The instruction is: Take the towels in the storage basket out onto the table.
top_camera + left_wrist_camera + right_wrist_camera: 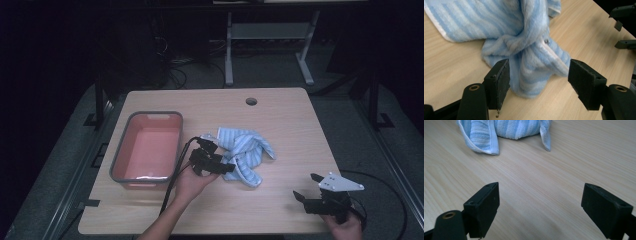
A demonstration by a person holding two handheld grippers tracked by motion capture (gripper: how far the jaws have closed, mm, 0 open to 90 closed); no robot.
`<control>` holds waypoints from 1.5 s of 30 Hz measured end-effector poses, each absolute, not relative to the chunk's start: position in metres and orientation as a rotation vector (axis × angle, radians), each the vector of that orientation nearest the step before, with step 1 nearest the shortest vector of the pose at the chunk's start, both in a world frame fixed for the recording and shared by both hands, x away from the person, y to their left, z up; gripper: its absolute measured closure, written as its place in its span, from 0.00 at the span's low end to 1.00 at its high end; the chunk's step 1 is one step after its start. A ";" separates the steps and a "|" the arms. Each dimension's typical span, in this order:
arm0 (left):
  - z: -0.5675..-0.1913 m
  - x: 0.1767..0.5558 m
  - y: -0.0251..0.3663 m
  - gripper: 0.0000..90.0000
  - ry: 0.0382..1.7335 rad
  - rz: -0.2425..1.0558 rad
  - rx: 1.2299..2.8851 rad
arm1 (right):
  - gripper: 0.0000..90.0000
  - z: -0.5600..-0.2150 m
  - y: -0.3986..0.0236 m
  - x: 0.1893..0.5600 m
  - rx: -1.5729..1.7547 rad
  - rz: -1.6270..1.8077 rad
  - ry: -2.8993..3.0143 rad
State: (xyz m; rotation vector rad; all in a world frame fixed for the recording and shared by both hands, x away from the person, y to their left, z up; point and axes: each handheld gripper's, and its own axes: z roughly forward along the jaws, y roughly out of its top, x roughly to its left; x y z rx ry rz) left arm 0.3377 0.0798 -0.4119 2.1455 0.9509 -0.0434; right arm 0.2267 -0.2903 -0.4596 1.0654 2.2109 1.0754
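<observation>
On the left of the wooden table sits a pink tub with a grey rim, its long side running away from the person. It looks empty, though the dim light makes its near end hard to read.

Just right of the tub, the person's left hand comes in from the bottom edge, forearm angled up and to the right, palm cupped under the body of the left gripper. The gripper lies close to level, pointing right toward the blue striped towel, and its black cable loops back along the tub's right wall. In the left gripper view the jaws stand spread, with a bunched fold of the towel between them; the left pad is touching the cloth or just beside it, while the right pad is clear of it, so nothing is pinched.

The towel lies crumpled near the middle of the table, twisted on itself, with one end trailing toward the person.

Well apart, near the front right corner, the right hand holds the right gripper with its grey plate on top, aimed left toward the towel. Its jaws are spread wide over bare wood, holding nothing.
</observation>
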 end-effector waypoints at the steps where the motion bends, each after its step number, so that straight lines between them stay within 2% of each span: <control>1: -0.412 0.336 0.081 0.37 0.947 -0.045 2.150 | 0.16 -0.460 -0.290 0.227 1.066 1.075 2.211; 45: -0.434 0.280 0.113 0.37 0.911 -0.045 2.121 | 0.16 -0.461 -0.288 0.228 1.061 1.058 2.210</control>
